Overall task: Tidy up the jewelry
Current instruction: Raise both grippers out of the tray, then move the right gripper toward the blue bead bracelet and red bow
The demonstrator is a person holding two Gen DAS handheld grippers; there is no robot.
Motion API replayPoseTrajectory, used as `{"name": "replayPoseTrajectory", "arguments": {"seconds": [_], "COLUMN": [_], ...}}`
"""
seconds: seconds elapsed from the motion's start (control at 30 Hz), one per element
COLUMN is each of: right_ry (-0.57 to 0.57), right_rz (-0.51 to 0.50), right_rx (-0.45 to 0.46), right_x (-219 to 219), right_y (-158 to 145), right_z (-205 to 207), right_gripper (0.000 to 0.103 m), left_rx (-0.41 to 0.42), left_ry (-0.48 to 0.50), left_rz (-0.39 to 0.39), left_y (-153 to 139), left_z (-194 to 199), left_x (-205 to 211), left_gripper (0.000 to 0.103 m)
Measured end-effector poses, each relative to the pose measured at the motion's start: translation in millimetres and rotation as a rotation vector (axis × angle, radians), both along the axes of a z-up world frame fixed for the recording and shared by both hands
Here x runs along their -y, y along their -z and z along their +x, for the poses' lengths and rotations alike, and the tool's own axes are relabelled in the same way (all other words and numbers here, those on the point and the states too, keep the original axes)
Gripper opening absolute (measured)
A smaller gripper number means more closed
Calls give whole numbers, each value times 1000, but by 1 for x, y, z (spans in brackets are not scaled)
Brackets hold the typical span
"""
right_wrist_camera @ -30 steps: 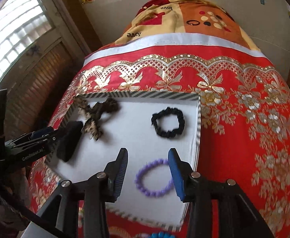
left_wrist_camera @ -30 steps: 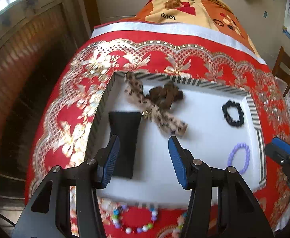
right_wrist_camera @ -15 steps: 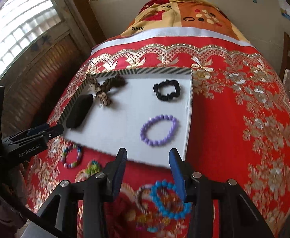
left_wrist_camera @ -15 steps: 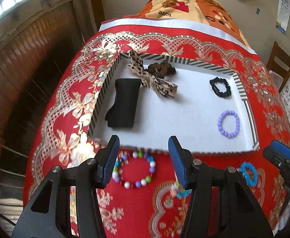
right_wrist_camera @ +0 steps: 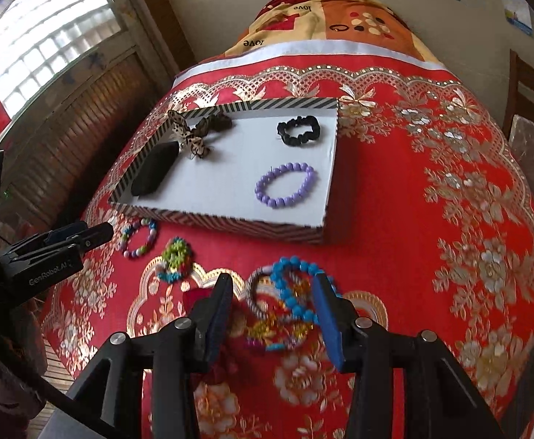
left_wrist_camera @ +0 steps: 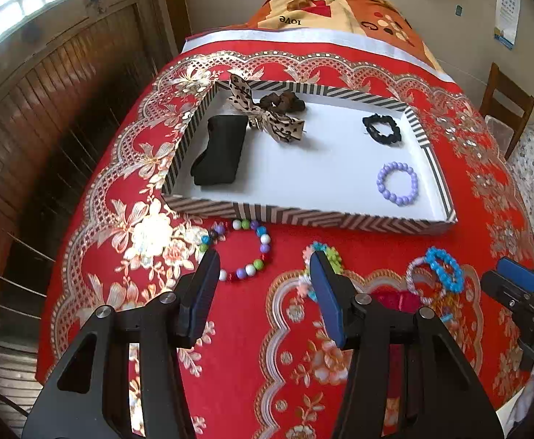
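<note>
From the left wrist view, a worktop draped in a red cloth (left_wrist_camera: 358, 347) with gold flowers stands beside a slatted wooden wall (left_wrist_camera: 47, 109) under a bright window, and a wooden chair (left_wrist_camera: 508, 106) sits at the far right. A shallow striped tray (left_wrist_camera: 303, 217) with a white floor lies on the cloth; it holds a black pouch (left_wrist_camera: 221, 153) near its left wall, a leopard-print bow (left_wrist_camera: 267, 117) touching a brown scrunchie (left_wrist_camera: 283, 100) at the back, a black scrunchie (left_wrist_camera: 382, 128) and a purple bead bracelet (left_wrist_camera: 397, 183) to the right. Outside the tray, near its front wall, lie a multicoloured bead bracelet (left_wrist_camera: 246, 252) and a blue bead bracelet (left_wrist_camera: 444, 269). The left gripper (left_wrist_camera: 263, 289) hangs above the cloth with its fingers spread wide and empty. From the right wrist view, the same tray (right_wrist_camera: 230, 219) sits ahead, the purple bracelet (right_wrist_camera: 286, 186) and black scrunchie (right_wrist_camera: 299, 131) inside it. The right gripper (right_wrist_camera: 272, 314) has its fingers wide apart, nothing between them, above the blue bracelet (right_wrist_camera: 296, 292) and a tangle of other beads. Compared with a second ago, both cameras have pulled back from over the tray to the loose bracelets in front of it.
</note>
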State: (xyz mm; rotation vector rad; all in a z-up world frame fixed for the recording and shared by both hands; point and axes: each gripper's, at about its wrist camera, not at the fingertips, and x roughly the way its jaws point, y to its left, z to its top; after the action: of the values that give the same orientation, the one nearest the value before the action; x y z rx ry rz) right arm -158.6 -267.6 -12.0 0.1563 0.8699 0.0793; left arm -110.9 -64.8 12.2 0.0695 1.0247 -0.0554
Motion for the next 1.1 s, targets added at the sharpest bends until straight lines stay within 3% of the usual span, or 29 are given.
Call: {"name": "replayPoseTrajectory", "arguments": {"seconds": [0.33, 0.5, 0.87, 1.1], "right_ry": [-2, -3, -10, -12], "right_rz": [-18, -16, -18, -21], "right_rx": [-2, -11, -28, -36], "right_x": [6, 9, 10, 9], "right_y": [3, 6, 11, 13], "right_z": [-22, -26, -22, -18], "right_gripper": [45, 52, 53, 53], "left_rx": [1, -9, -23, -54], "left_ry": [-11, -19, -31, -39], "left_rz": [-2, -5, -1, -61], "left_y": [2, 5, 10, 15], "left_z": [-21, -25, -24, -20], "left_x": [3, 1, -5, -20], "left_gripper": [51, 51, 51, 51]}}
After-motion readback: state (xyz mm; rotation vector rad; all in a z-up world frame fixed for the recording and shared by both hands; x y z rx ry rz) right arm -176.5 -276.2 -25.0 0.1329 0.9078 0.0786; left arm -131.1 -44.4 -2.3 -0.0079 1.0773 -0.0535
